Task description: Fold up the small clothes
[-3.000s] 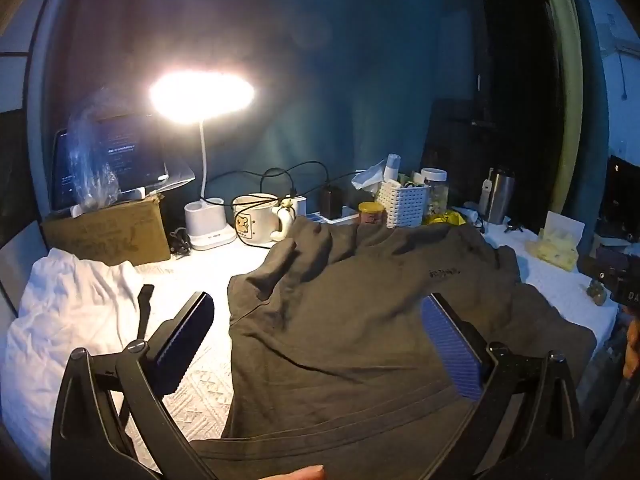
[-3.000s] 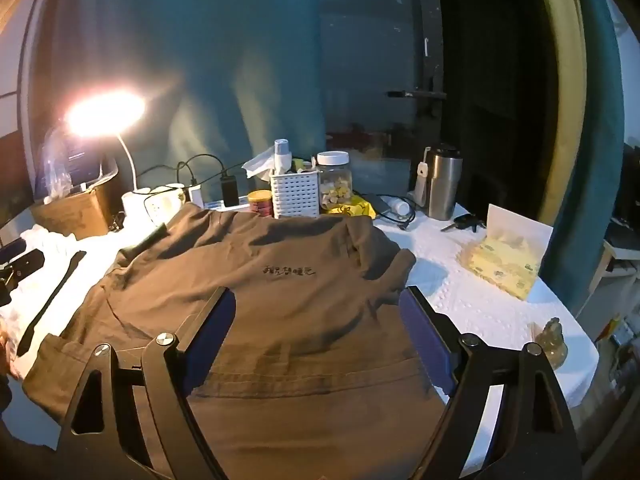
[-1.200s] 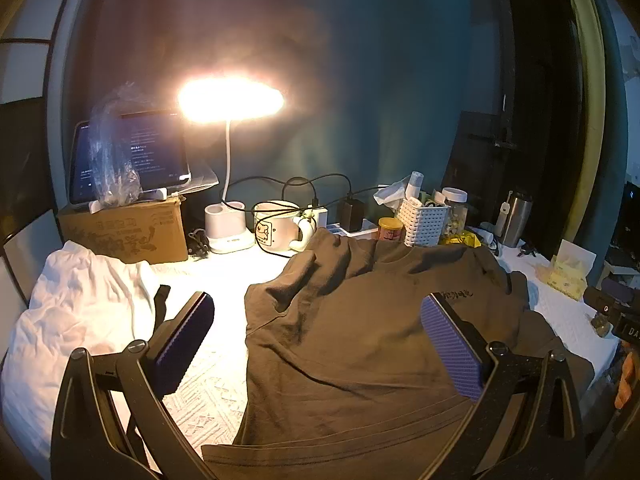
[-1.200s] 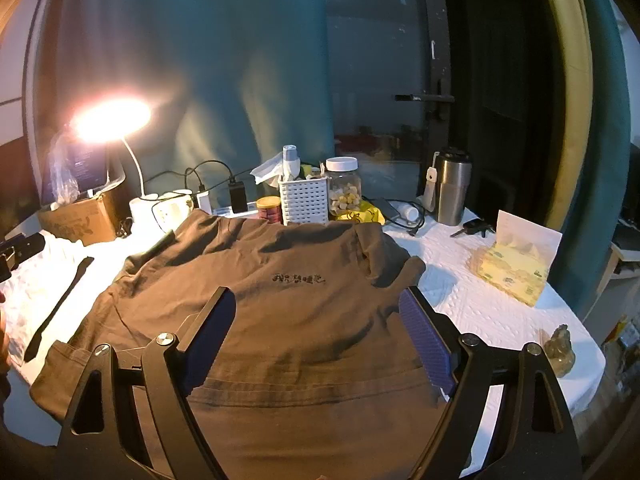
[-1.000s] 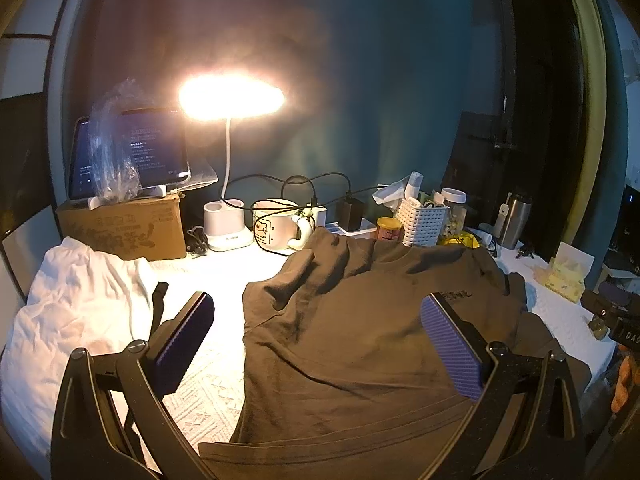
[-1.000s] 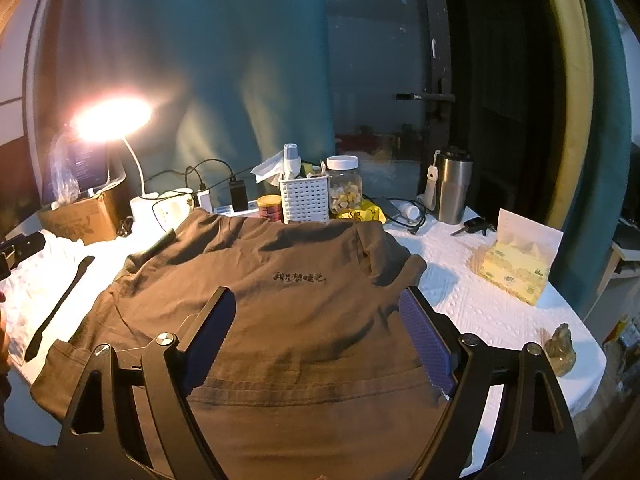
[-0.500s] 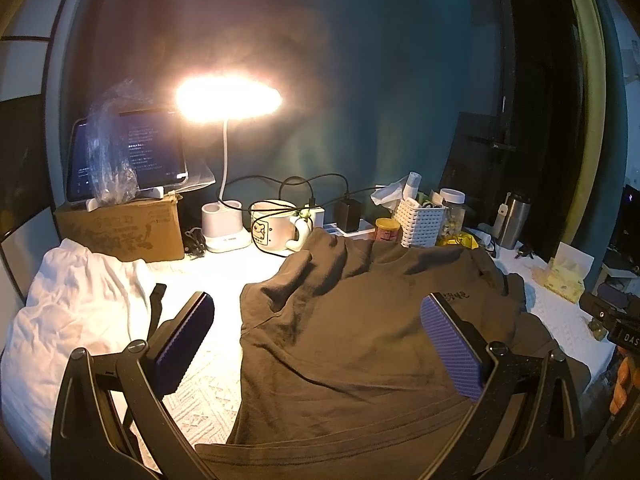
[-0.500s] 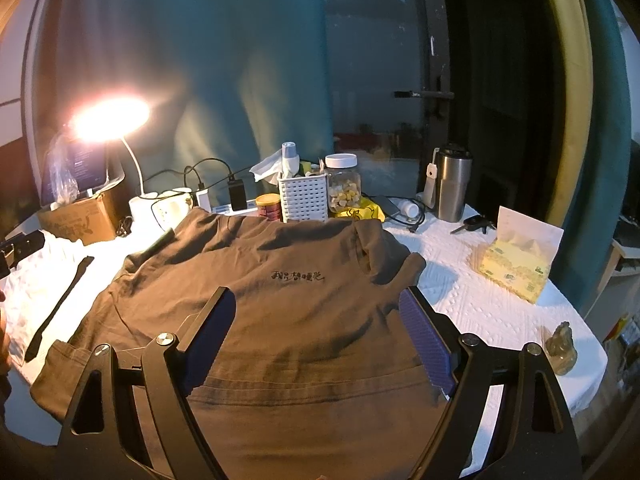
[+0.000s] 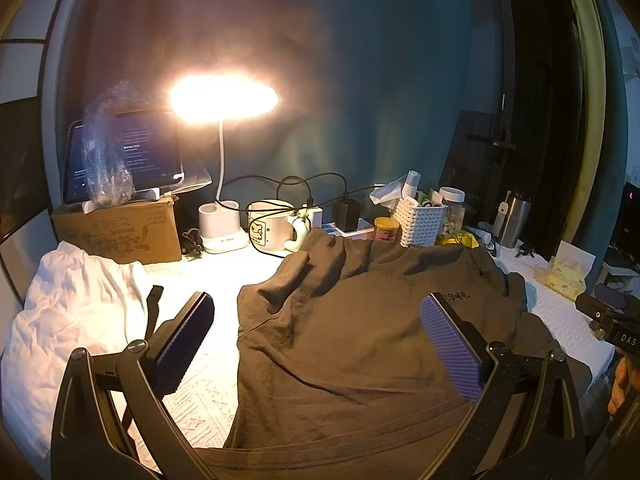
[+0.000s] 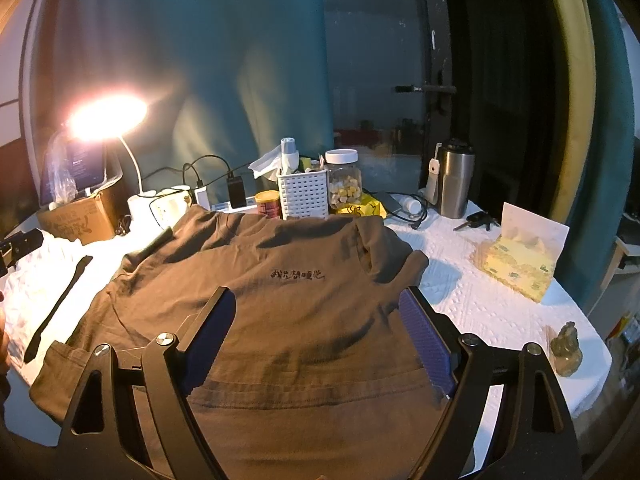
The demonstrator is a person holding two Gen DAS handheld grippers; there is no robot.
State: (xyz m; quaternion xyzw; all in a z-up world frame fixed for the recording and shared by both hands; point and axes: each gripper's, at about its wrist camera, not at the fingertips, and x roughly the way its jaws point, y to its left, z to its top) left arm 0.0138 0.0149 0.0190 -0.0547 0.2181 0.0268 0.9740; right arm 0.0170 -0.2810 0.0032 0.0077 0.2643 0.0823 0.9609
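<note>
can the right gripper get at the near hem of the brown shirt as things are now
Probably yes. The right gripper hangs open over the brown shirt, jaws wide apart, and nothing lies on the cloth between them and the hem just below.

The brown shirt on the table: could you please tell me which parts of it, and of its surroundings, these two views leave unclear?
- Shirt bottom hem: cut off by the lower edge in both views and covered by each tool's frame.
- Its left sleeve: bunched into folds in the left wrist view, outline unclear.
- Chest print: too small to read.
- Lamp head: lost in glare.
- Screen: partly behind a plastic bag.
</note>
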